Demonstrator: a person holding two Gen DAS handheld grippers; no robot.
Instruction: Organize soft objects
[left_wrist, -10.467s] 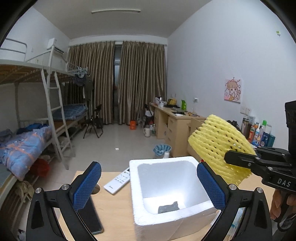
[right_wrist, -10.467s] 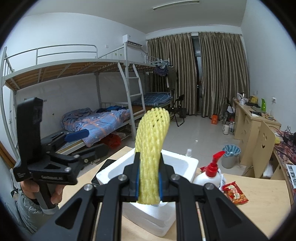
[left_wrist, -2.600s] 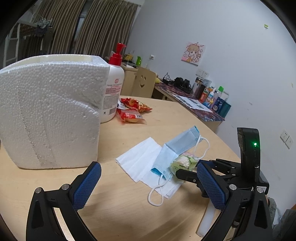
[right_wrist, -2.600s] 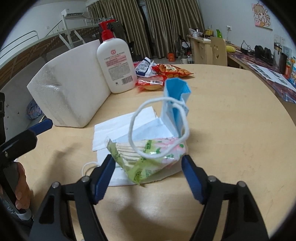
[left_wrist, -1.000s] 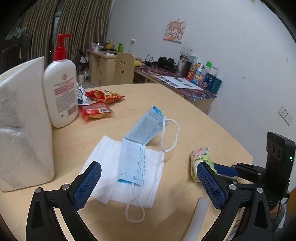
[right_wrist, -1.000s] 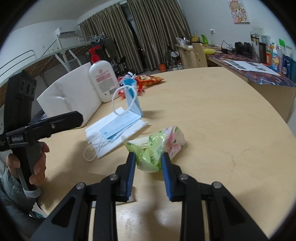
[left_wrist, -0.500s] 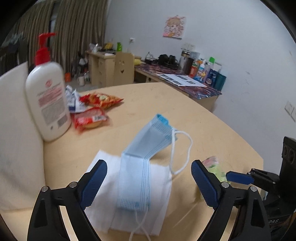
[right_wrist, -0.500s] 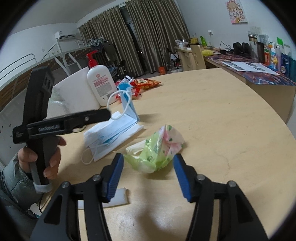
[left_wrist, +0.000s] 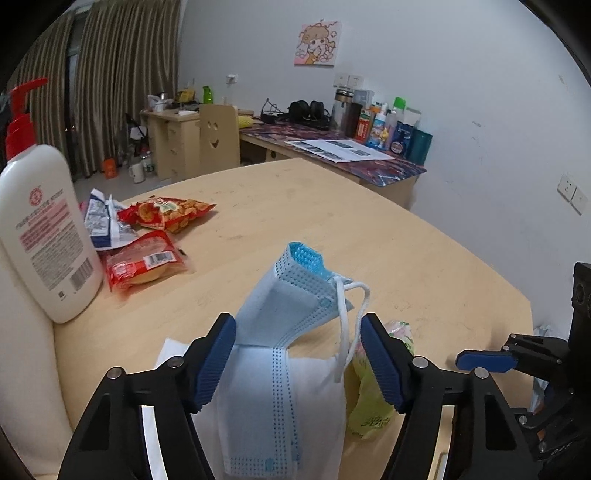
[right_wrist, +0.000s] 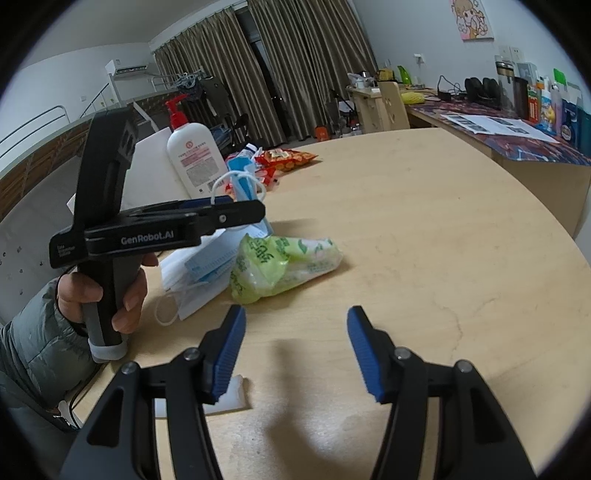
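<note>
Left gripper (left_wrist: 298, 356): jaws closing, blue ribbed pads either side of the light-blue pleated face mask (left_wrist: 280, 332). Mask sits between the fingers, its upper half folded up and standing off the table; pads not pressing on it yet, gap visible both sides. White ear loop (left_wrist: 351, 321) hangs just inside the right-hand pad. Under the mask, a white tissue sheet (left_wrist: 321, 391) flat on the round light-wood table (left_wrist: 406, 258), running from between the fingers back toward the camera. Green-and-pink plastic tissue pack (left_wrist: 369, 398) lies just outside the right-hand finger, partly hidden behind it.

Right gripper (right_wrist: 295, 347): jaws about half open, nothing between them, only bare table. Small white foam scrap (right_wrist: 232, 398) below the left-hand finger. Tissue pack (right_wrist: 284, 262) is ahead of the fingertips, slightly left, apart from both pads. Further left, a hand (right_wrist: 103, 291) in a grey-green sleeve grips the left gripper's handle.

Beyond the left fingers, to their left: white pump bottle with red dispenser (left_wrist: 40, 221), then red snack packets (left_wrist: 147, 258) beside it. White foam box (right_wrist: 147, 162) stands behind the bottle in the right wrist view.
</note>
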